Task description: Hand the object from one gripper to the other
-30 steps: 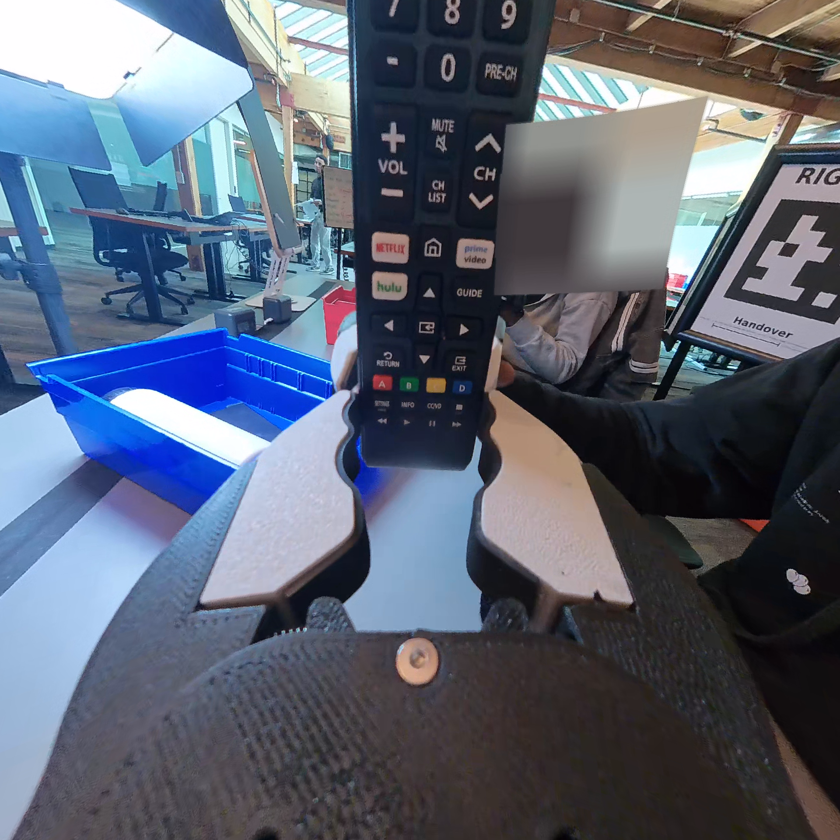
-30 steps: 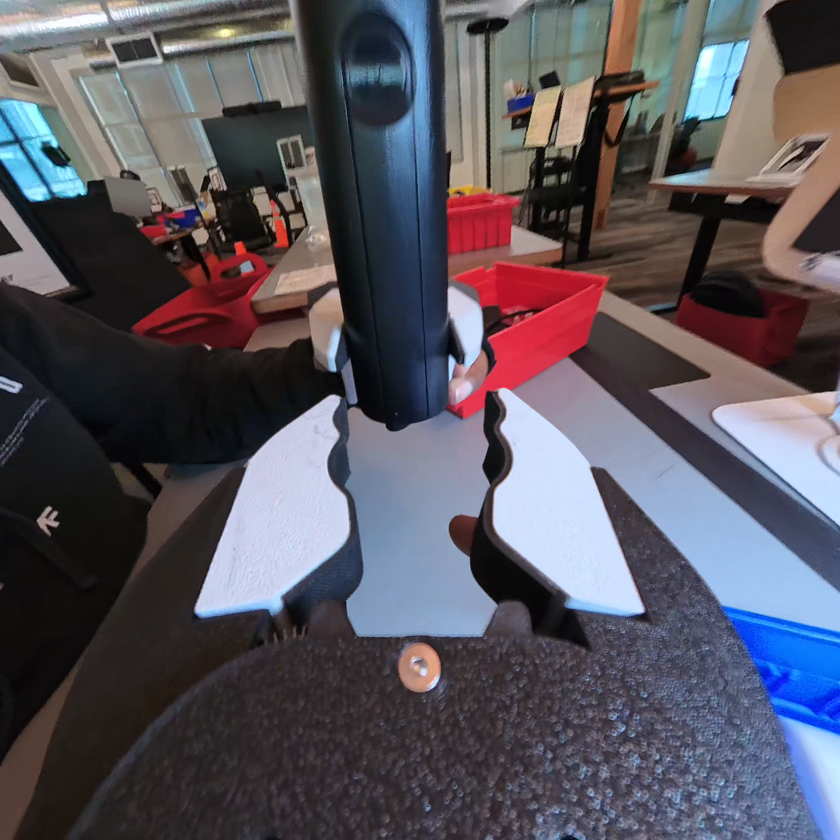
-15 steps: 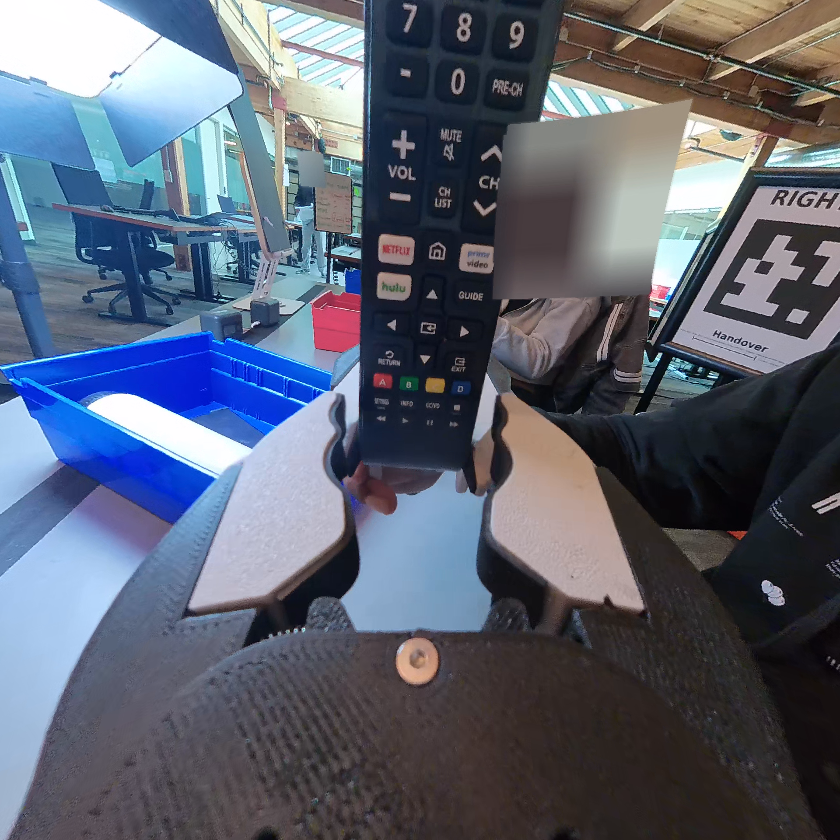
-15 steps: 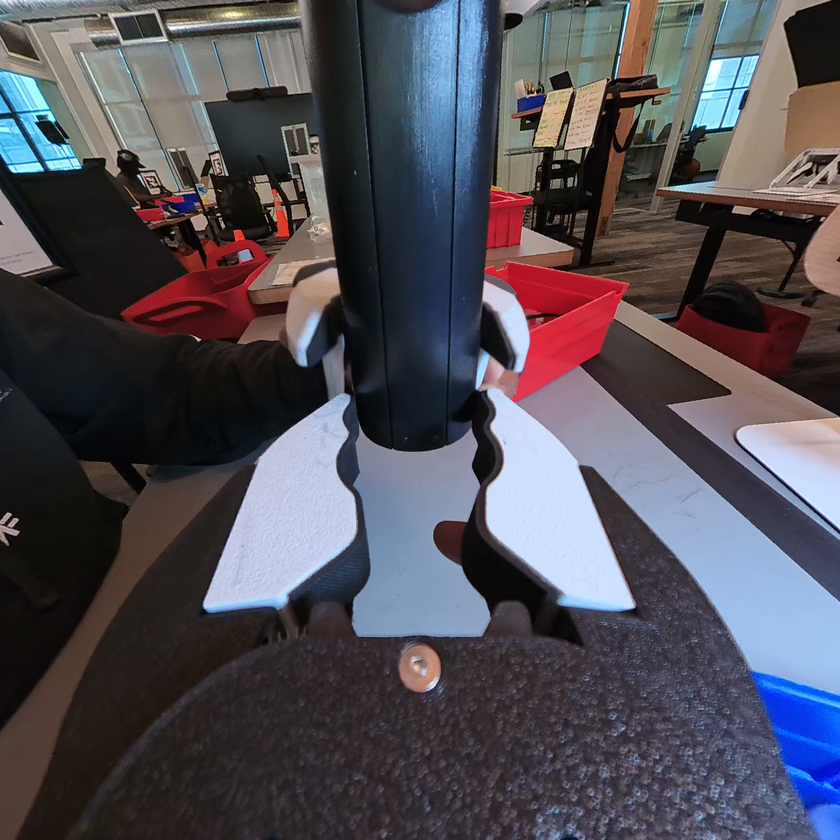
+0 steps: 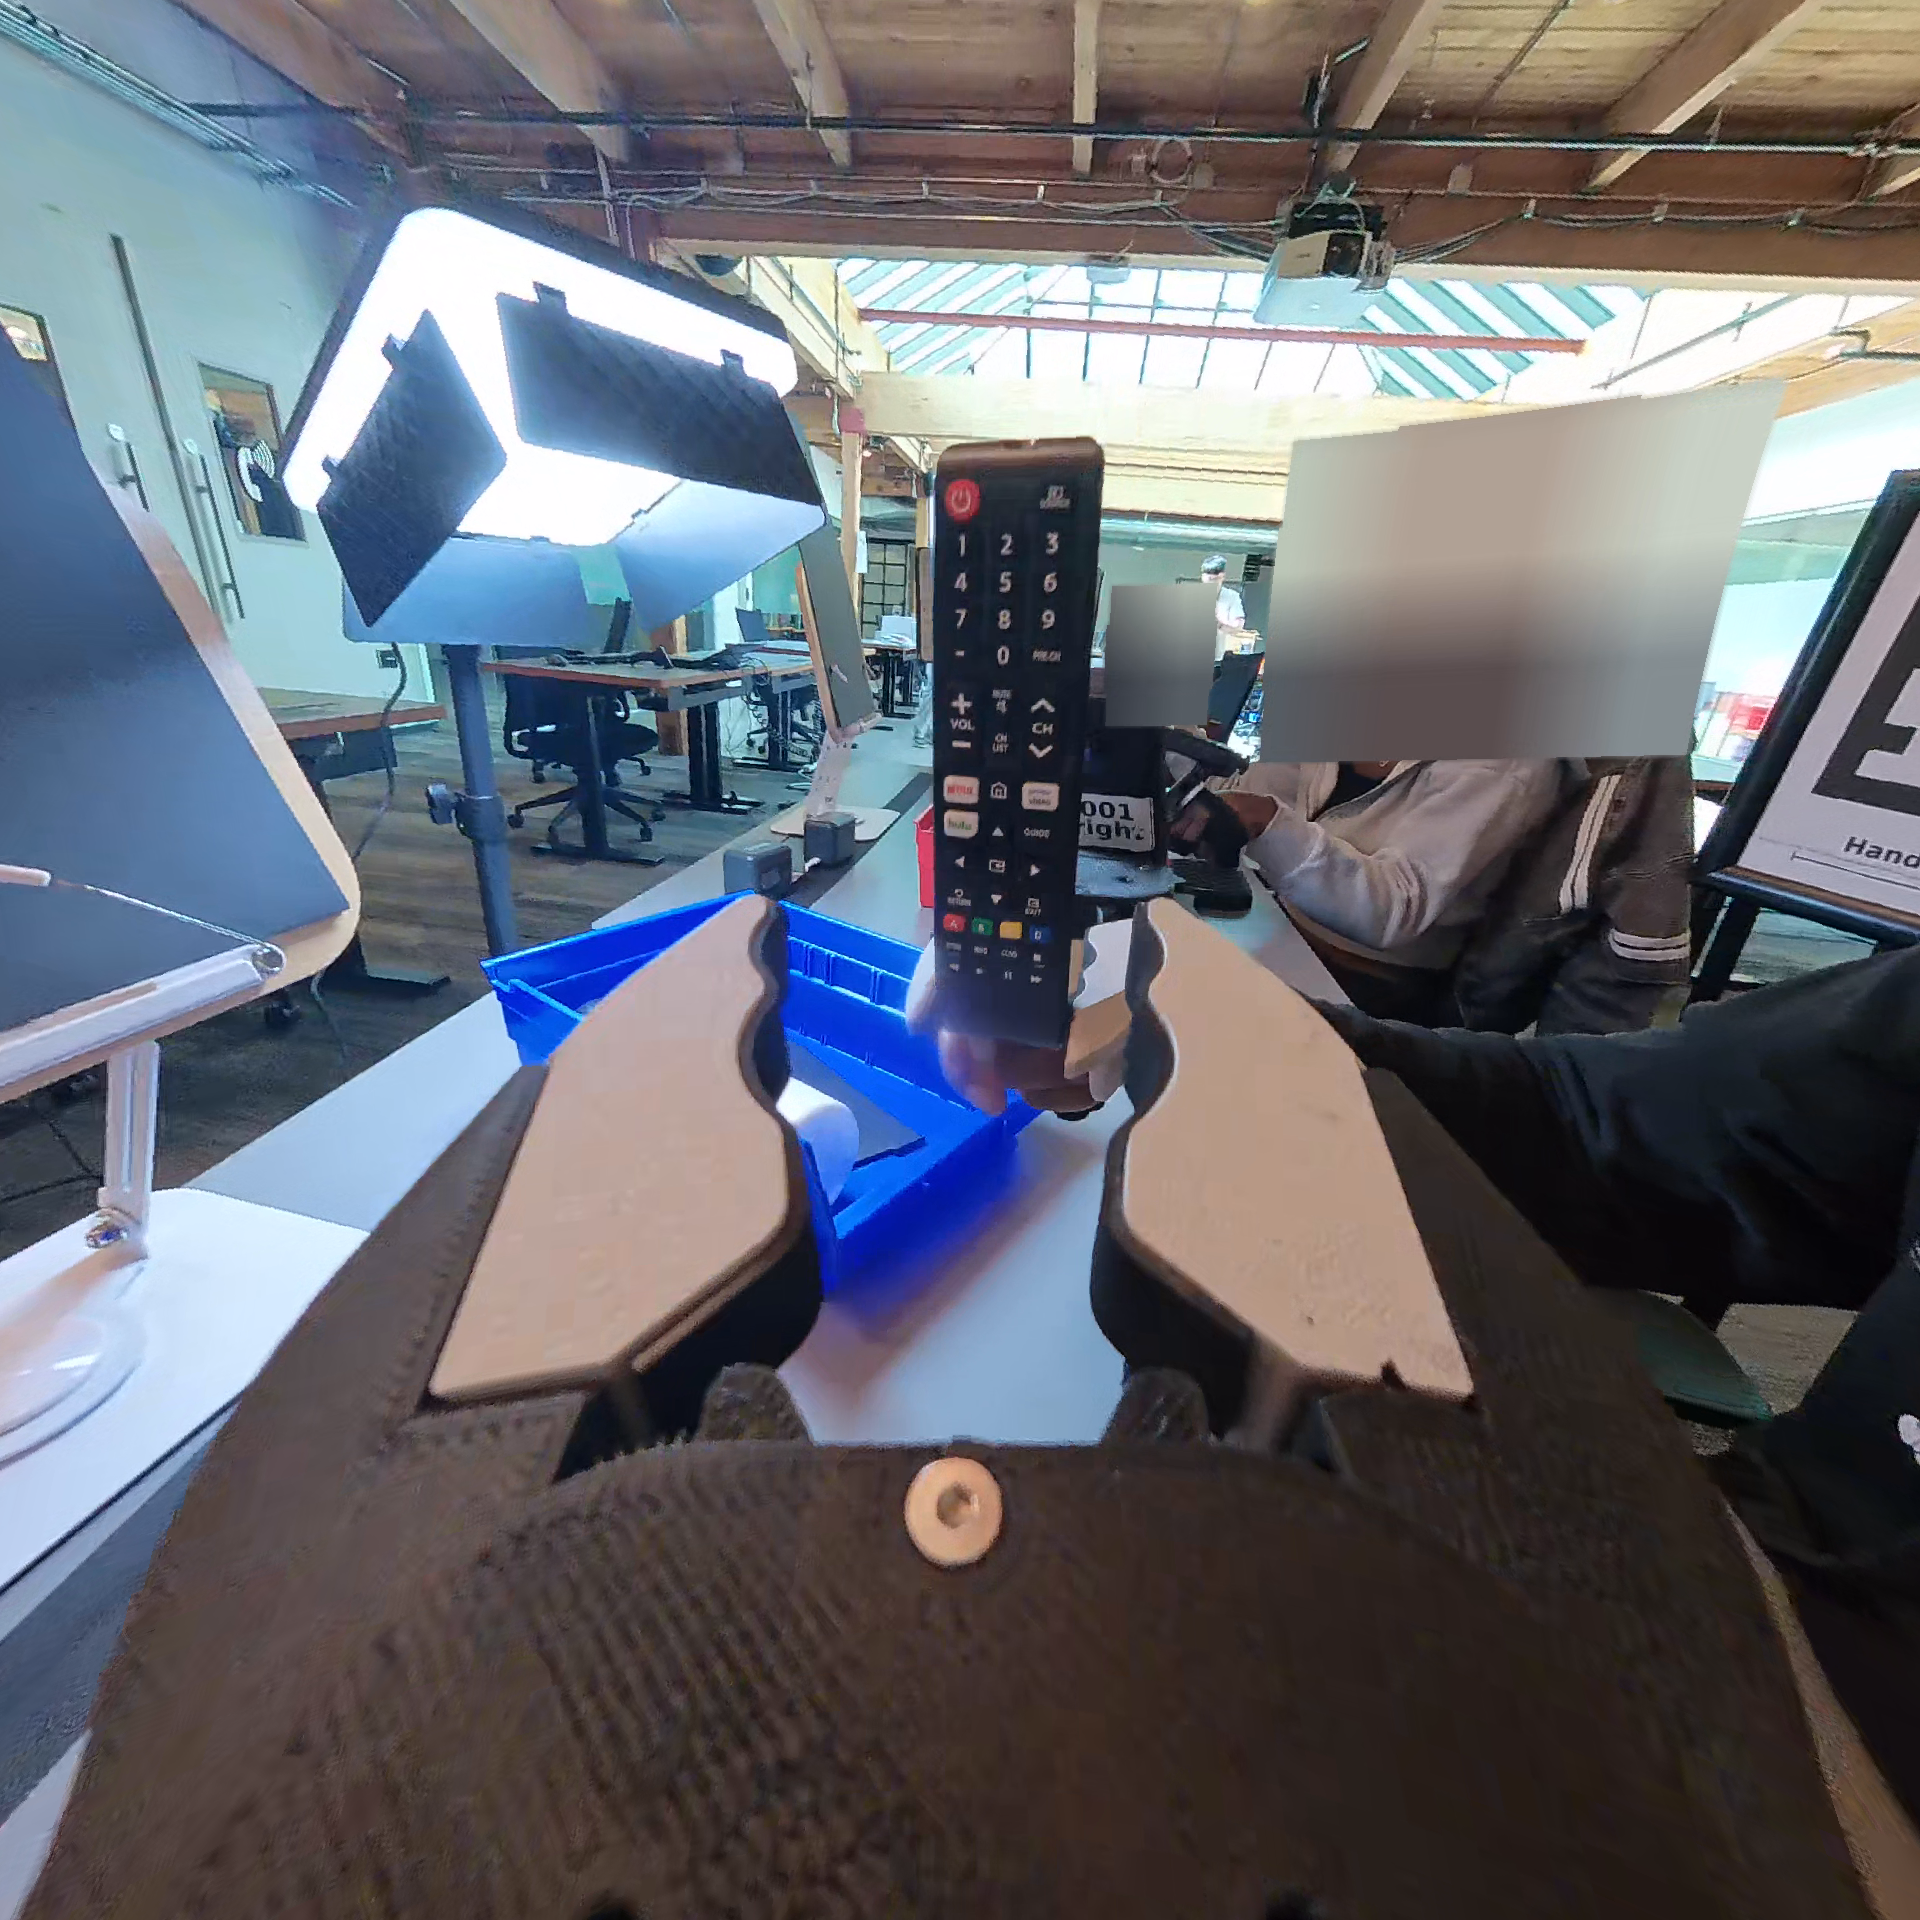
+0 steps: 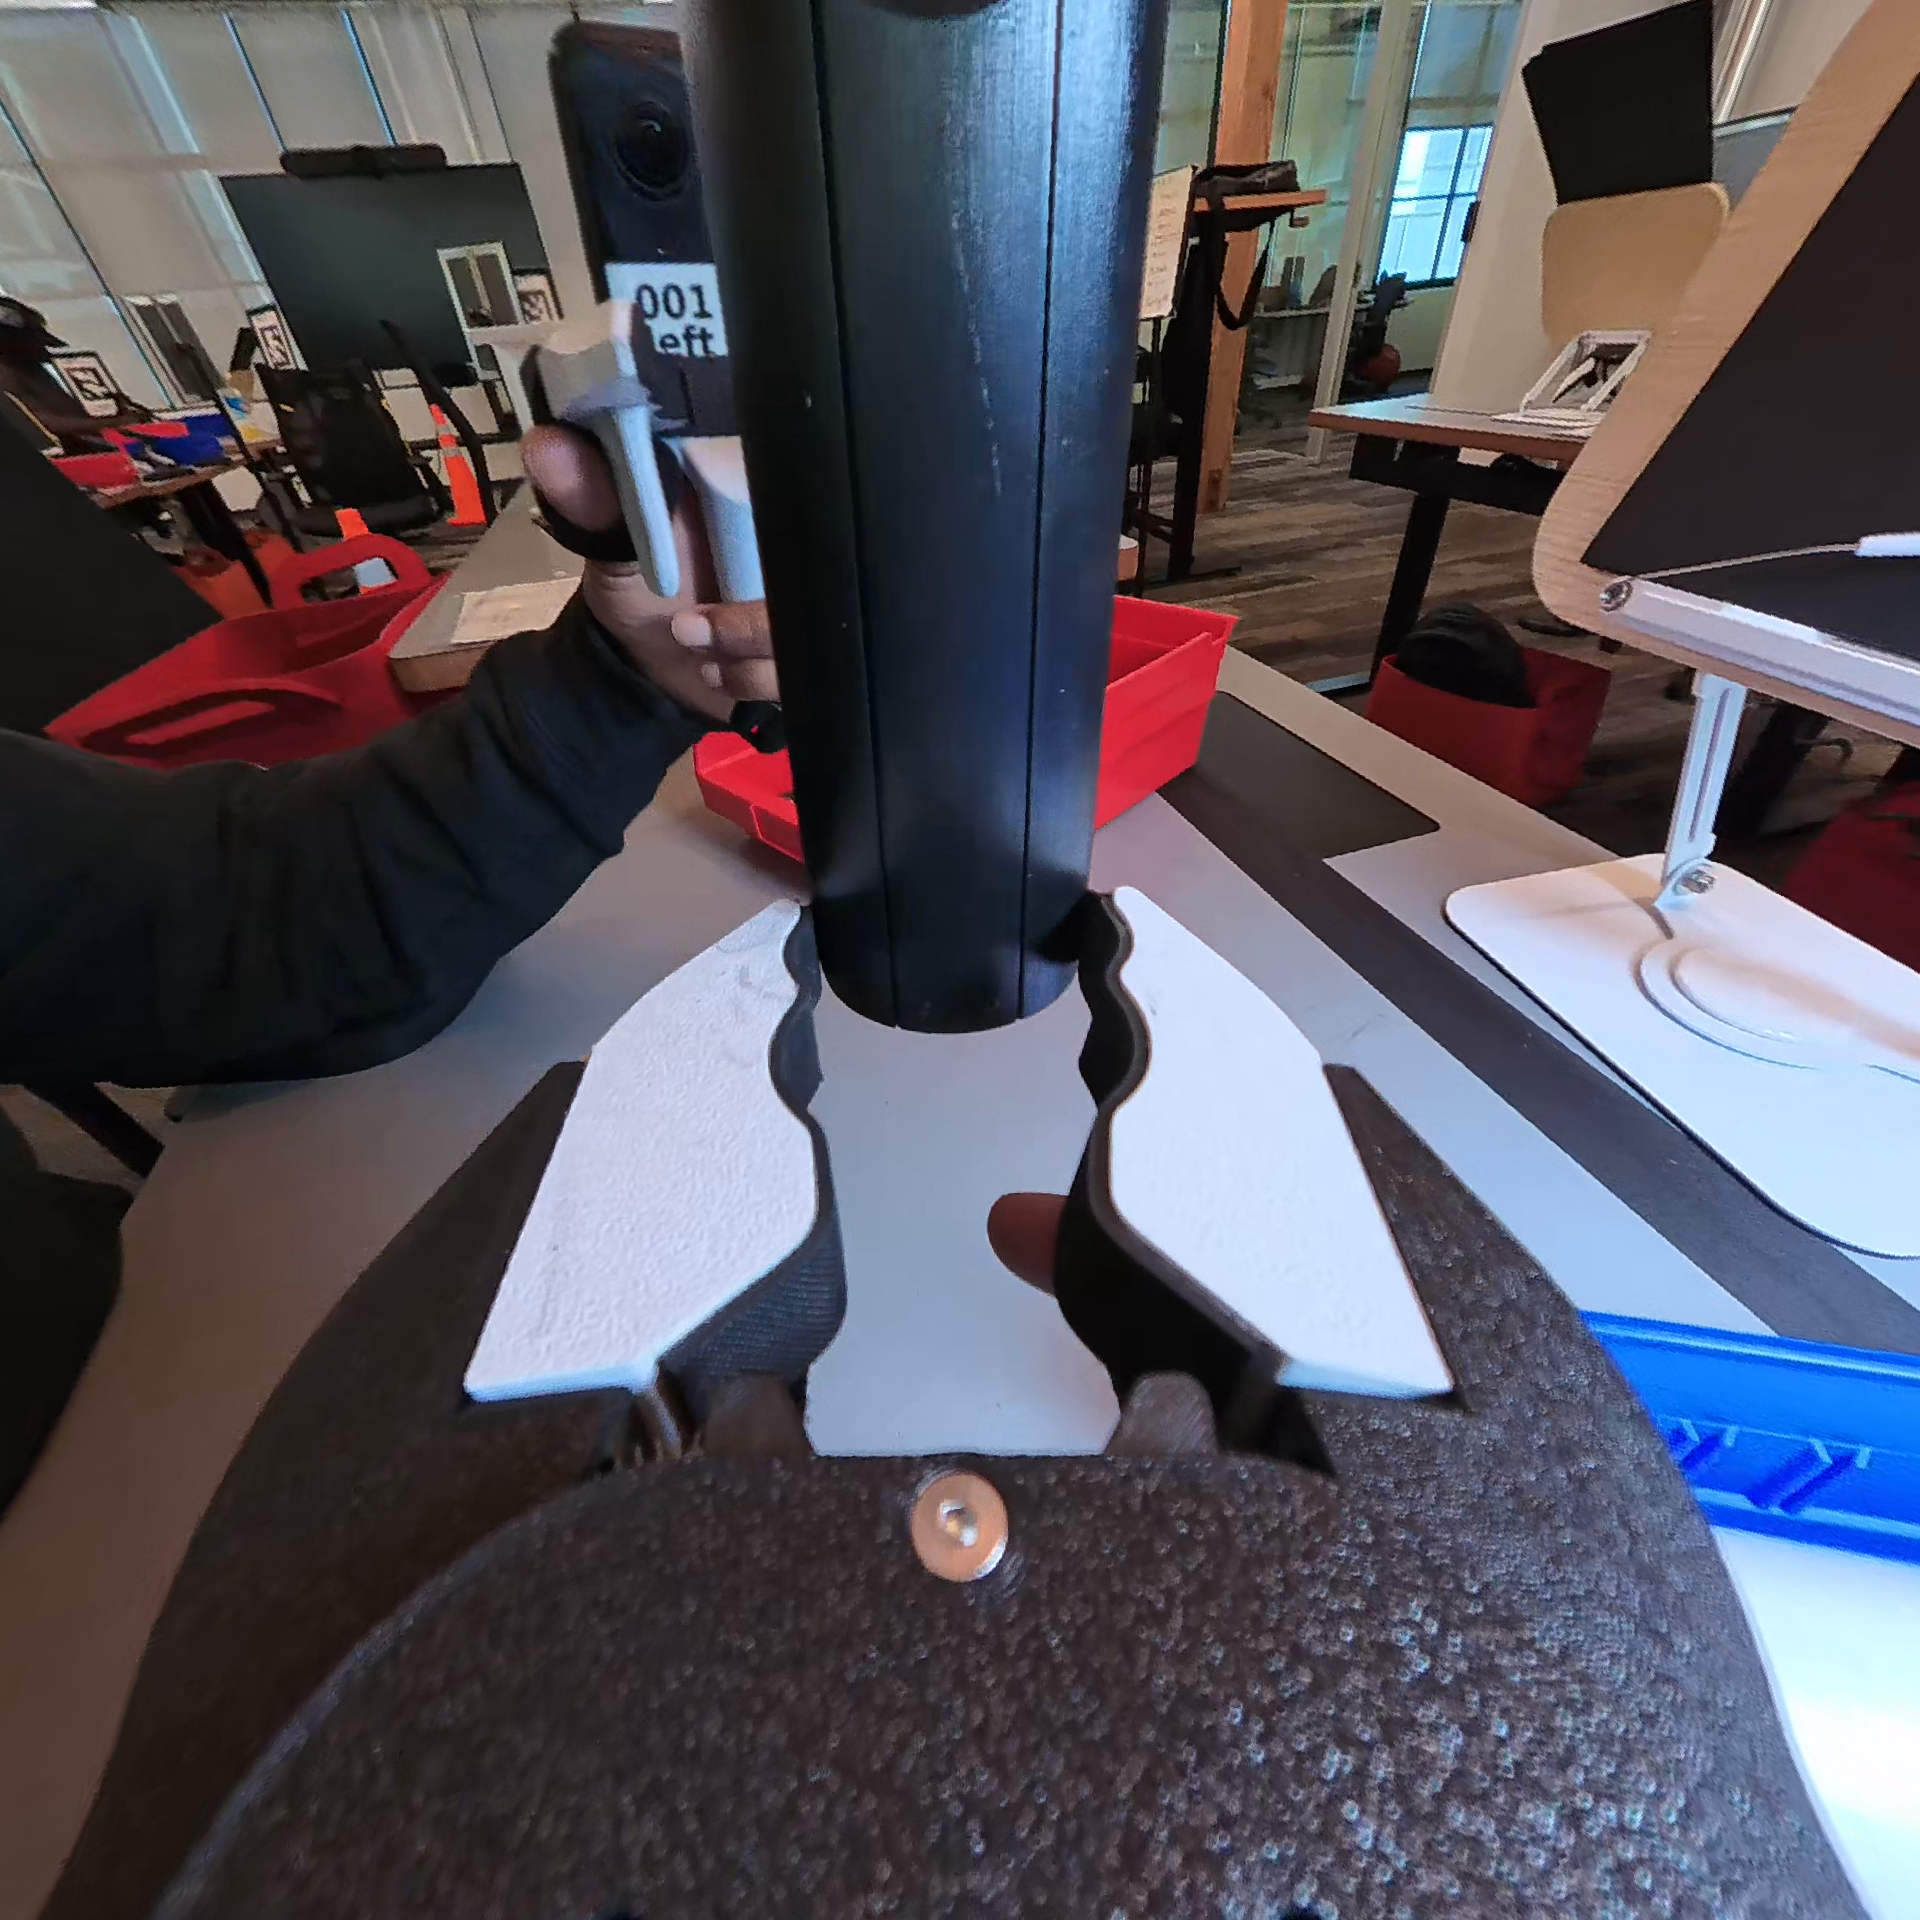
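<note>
Between the right tool's (image 6: 956, 935) fingers, the remote (image 6: 935, 520) stands upright.

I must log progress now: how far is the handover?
Done: the right hand-held gripper is shut on the remote control. In hand: the left hand-held gripper is open, apart from the remote. Left: nothing of the handover appears to remain.
</note>
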The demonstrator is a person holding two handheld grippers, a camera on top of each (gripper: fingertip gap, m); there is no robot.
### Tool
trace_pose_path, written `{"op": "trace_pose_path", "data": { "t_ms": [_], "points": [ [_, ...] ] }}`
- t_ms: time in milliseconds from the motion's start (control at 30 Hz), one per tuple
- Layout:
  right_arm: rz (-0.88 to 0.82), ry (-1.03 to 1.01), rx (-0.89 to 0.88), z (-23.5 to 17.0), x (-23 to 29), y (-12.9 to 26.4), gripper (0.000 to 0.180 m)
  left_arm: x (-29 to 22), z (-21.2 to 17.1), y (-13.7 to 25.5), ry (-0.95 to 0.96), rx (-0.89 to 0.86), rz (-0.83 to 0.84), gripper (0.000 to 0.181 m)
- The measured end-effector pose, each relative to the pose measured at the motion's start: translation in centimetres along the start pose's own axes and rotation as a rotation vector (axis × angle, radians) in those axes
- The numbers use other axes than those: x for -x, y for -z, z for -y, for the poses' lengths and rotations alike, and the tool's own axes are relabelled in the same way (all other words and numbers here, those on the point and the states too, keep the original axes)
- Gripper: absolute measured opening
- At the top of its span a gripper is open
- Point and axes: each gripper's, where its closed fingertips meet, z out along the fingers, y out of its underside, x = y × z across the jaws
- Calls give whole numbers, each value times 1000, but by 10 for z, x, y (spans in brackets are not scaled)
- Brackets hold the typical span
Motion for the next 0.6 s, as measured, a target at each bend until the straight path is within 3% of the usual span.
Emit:
{"op": "trace_pose_path", "data": {
  "t_ms": [267, 600],
  "points": [
    [-76, 45, 60, -10, -9, -4, 49, -3, -2, -7, -12, 52, 39, 60],
    [-591, 438, 143, -18, -48, -16, 49, 6, 6, -26, 52, -21, 325, 52]
  ]
}}
